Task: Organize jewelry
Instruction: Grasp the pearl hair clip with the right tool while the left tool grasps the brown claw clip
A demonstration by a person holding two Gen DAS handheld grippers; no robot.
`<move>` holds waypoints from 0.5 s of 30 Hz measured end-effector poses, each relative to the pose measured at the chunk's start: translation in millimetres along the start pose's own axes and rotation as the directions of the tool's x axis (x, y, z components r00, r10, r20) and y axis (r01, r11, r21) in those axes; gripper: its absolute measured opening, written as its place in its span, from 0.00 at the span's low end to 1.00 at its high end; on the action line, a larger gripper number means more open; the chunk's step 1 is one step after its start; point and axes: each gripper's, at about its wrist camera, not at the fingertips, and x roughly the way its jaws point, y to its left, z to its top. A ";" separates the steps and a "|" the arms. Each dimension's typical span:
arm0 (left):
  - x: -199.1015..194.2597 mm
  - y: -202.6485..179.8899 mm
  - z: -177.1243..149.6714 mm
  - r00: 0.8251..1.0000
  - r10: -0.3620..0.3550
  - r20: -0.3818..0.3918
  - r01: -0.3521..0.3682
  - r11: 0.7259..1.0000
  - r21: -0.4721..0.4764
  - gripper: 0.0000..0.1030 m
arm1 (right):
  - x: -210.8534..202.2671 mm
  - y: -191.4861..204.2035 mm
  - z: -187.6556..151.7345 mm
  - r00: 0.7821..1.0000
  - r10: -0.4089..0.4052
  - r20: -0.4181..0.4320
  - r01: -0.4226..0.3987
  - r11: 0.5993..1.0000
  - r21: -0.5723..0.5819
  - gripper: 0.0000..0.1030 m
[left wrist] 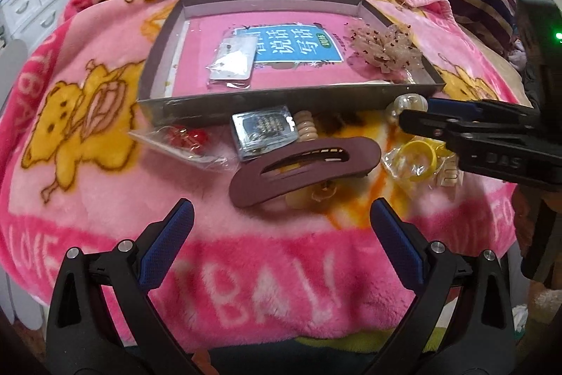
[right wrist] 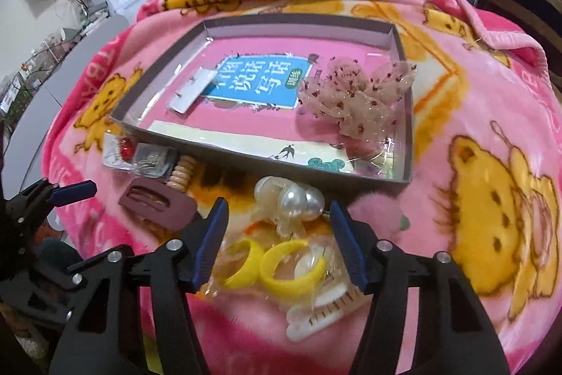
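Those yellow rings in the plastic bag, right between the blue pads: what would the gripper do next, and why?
Probably lower and close. The right gripper is open, straddling the bagged yellow rings on the blanket, while the tray just beyond already holds other pieces.

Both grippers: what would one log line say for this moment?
left gripper: open, before maroon clip | right gripper: open, over yellow rings | tray: bow inside

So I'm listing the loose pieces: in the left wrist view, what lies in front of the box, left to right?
Red jewel packet → blue-framed packet → maroon hair clip → yellow rings in a bag.
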 end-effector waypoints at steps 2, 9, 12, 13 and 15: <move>4.1 -0.5 1.5 1.000 -0.001 -0.009 0.001 1.000 -0.004 0.91 | 7.1 -1.7 1.4 1.000 -0.012 -0.018 0.012 1.000 0.006 0.52; 17.7 -4.3 9.2 0.999 -0.035 -0.033 0.034 0.999 -0.025 0.91 | 9.6 -12.5 -2.4 1.000 0.027 -0.003 -0.027 0.999 0.039 0.43; 24.4 -7.3 13.1 0.998 -0.051 -0.043 0.049 0.998 -0.035 0.91 | 0.8 -20.0 -5.6 0.998 0.060 0.015 -0.061 0.996 0.072 0.43; 26.2 -7.9 14.3 0.998 -0.050 -0.044 0.049 0.998 -0.037 0.91 | -3.0 -23.7 -7.5 0.997 0.070 0.025 -0.072 0.994 0.085 0.43; 30.4 -8.6 16.9 0.998 -0.050 -0.049 0.048 0.998 -0.048 0.91 | -10.2 -28.7 -9.4 0.996 0.083 0.044 -0.088 0.991 0.103 0.43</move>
